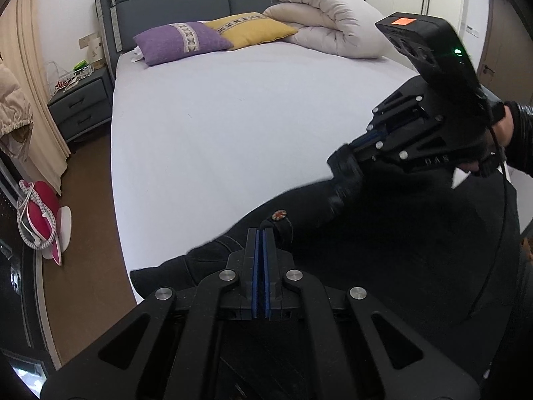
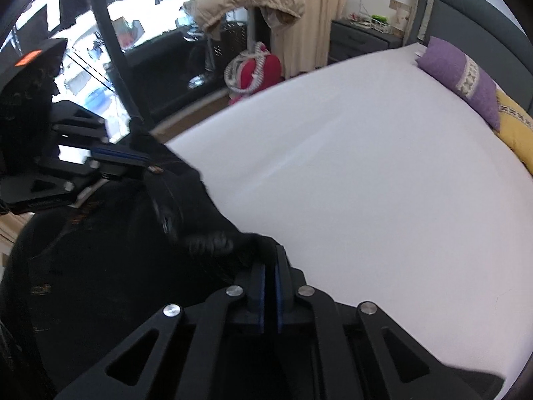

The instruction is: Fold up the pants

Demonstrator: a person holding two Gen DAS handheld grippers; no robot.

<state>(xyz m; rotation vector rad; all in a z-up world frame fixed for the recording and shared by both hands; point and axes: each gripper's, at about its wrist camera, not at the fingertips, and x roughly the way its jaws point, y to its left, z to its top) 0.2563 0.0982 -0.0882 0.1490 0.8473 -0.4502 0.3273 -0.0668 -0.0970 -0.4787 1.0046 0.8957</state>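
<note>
Pale lilac sheeting is covering the wide bed (image 1: 233,126), with brown flooring lying along its left side. Black fabric pants (image 1: 383,233) are sitting bunched at the near edge. Left gripper (image 1: 260,233) is pinching their waistband, jaws fully together; right gripper (image 2: 270,250) is clamping another fold, nearly closed.
</note>
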